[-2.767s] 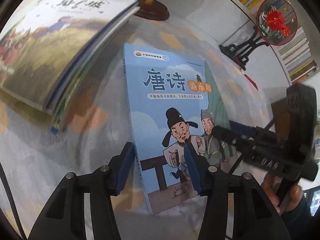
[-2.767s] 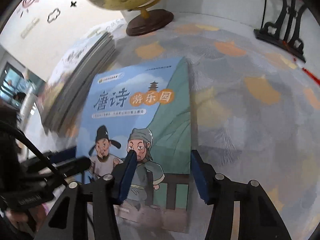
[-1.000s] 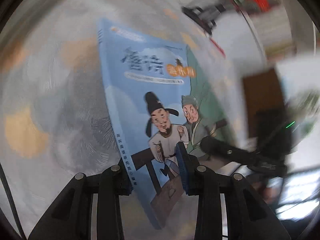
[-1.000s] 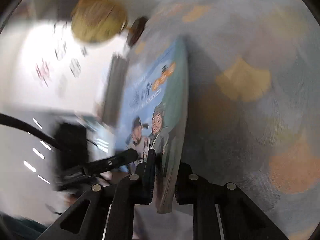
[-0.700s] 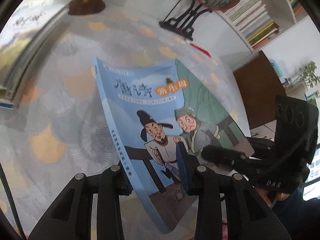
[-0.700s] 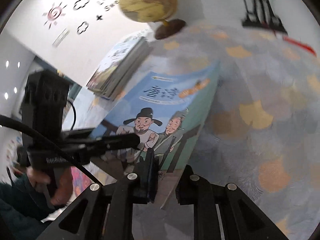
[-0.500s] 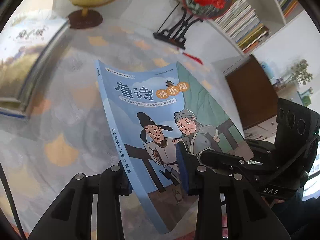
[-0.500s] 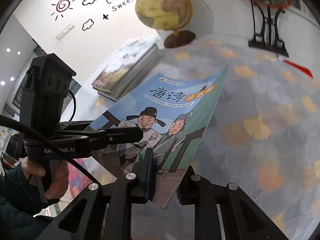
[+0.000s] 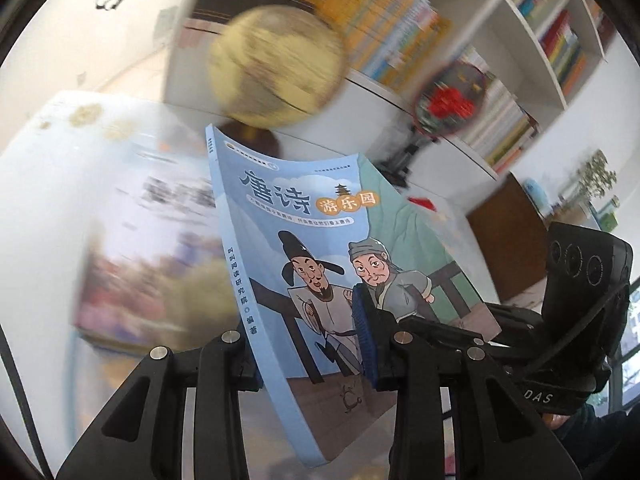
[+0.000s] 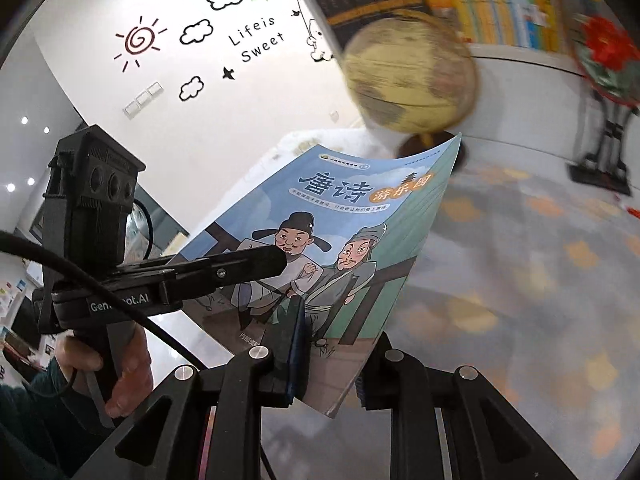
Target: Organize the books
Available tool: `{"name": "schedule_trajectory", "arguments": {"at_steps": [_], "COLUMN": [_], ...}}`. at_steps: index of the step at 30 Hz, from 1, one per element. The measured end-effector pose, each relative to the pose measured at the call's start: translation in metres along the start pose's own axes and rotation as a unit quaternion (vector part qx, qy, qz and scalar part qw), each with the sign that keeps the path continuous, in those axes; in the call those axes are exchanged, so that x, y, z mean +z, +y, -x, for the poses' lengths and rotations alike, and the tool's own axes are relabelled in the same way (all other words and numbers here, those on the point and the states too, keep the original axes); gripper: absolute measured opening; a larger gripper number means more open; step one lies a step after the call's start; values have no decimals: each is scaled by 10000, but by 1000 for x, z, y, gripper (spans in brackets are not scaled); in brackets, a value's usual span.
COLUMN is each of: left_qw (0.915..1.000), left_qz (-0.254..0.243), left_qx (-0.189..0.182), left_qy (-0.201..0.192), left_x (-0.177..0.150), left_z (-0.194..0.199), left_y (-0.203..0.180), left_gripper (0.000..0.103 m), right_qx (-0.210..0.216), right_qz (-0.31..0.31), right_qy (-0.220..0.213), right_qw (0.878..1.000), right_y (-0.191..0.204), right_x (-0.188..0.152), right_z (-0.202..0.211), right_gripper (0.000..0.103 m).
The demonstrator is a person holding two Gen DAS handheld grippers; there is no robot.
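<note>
A thin blue picture book [image 9: 304, 248] with two cartoon men on its cover hangs in the air above the table, top end tilted away from me. My left gripper [image 9: 306, 344] is shut on its lower edge near the spine. My right gripper [image 10: 334, 356] is shut on the lower edge at the green side of the book [image 10: 352, 216]. In the right wrist view the left gripper [image 10: 276, 260] reaches in from the left, held by a hand. A blurred stack of books [image 9: 140, 240] lies to the left, behind the held book.
A yellow globe [image 9: 276, 68] on a wooden foot stands just behind the book's top edge. A round fan ornament [image 10: 608, 52] with a red flower stands on a black stand at the right. Filled bookshelves [image 9: 400, 28] line the wall. The patterned tablecloth [image 10: 520, 260] spreads out to the right.
Both grippers closed on the book's lower edge where it lay on the table, then raised it. It now hangs higher and nearer the globe and the stack.
</note>
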State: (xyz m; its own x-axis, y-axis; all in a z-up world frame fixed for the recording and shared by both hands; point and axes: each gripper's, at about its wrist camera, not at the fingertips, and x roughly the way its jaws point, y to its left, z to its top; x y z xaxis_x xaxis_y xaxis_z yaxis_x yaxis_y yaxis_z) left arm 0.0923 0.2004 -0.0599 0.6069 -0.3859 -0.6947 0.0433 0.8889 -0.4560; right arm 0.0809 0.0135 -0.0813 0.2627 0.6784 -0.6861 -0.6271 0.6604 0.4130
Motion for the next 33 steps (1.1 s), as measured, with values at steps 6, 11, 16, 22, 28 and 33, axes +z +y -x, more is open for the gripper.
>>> {"name": "schedule_trajectory", "arguments": {"at_steps": [6,11,16,22,28,33], "left_qw": [9998,9994,9978,9962,9953,9937], "left_qz": [42,112,349,616,806,995], "left_qx": [153,98,-84,-40,180,370], "left_qy": [82,328,554,612,498,365], "left_x": [31,39,33,29,28,22], "left_z": [-3,-28,-44,-44,-33,-20], "left_y": [71,105,124,139,157,169], "left_gripper": [31,31,33,36,41,43], "right_qx": [-39,-111,-240,-301,-316,-224], "right_qz": [-56,-360,-702,-828,-958,-996], "right_qy": [45,151,235,371,534,708], "right_qw": [10000,9992,9970,9954,9935,9923], "right_y": [32,31,22,22,20,20], "right_x": [34,46,43,48,46,44], "right_z": [-69,-107,-125,-134,-146,-154], "right_gripper": [21,21,22,22,23,23]}}
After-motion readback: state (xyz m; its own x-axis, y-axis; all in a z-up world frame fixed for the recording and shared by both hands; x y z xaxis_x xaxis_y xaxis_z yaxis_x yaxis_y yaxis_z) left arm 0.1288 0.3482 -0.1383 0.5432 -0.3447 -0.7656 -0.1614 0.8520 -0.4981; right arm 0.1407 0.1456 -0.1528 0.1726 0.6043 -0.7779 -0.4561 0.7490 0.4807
